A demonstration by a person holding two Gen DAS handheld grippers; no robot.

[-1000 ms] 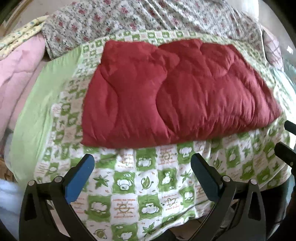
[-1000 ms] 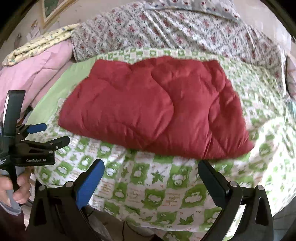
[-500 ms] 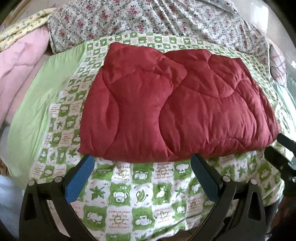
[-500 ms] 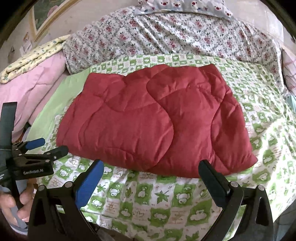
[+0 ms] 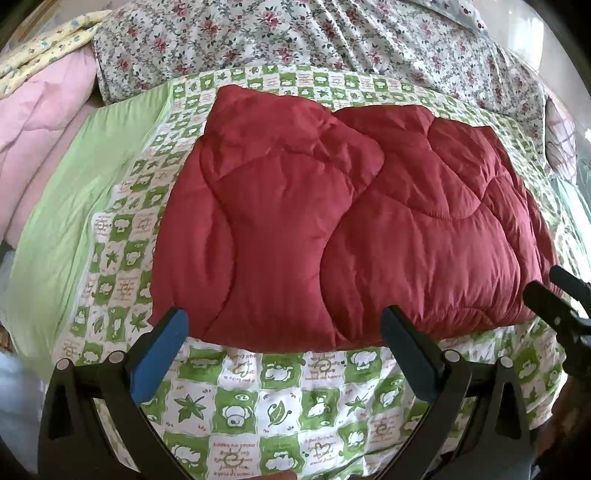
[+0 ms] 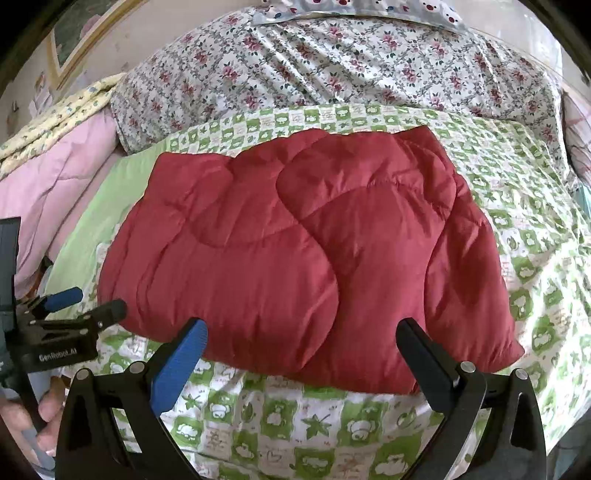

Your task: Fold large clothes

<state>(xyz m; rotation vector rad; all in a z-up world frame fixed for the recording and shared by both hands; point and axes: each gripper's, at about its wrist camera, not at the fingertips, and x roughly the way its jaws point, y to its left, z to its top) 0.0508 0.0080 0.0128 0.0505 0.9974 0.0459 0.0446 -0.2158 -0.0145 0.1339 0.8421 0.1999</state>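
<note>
Two fisheye views look along a pair of hand-held grippers toward a bed.

Left wrist view, from left to right: a pink quilt [image 5: 44,122] with a yellow cloth [image 5: 48,48] on top is bunched at the far left. Next comes a plain green border, then a green-and-white checked sheet [image 5: 266,402] printed with leaves and bears. A red padded garment [image 5: 332,221], folded into a broad puffy block, lies flat on the middle of this sheet. A floral cover [image 5: 295,33] is heaped behind it. The left gripper [image 5: 282,334] fills the bottom edge, its jaws spread wide with nothing between them; the tips sit at the garment's near edge, though contact cannot be judged. At the far right, only the dark finger ends of the right gripper [image 5: 554,291] poke in beside the garment's right end.

Right wrist view, from left to right: a picture frame [image 6: 74,48] hangs on the wall at upper left, unseen in the other view. Below it, a hand [image 6: 26,417] grips the handle of the left gripper [image 6: 85,302], seen side-on near the garment's [image 6: 295,251] left corner. The right gripper [image 6: 303,334] spans the bottom, jaws wide apart and empty, at the garment's near edge. More of the sheet [image 6: 535,229] shows to the right here.
</note>
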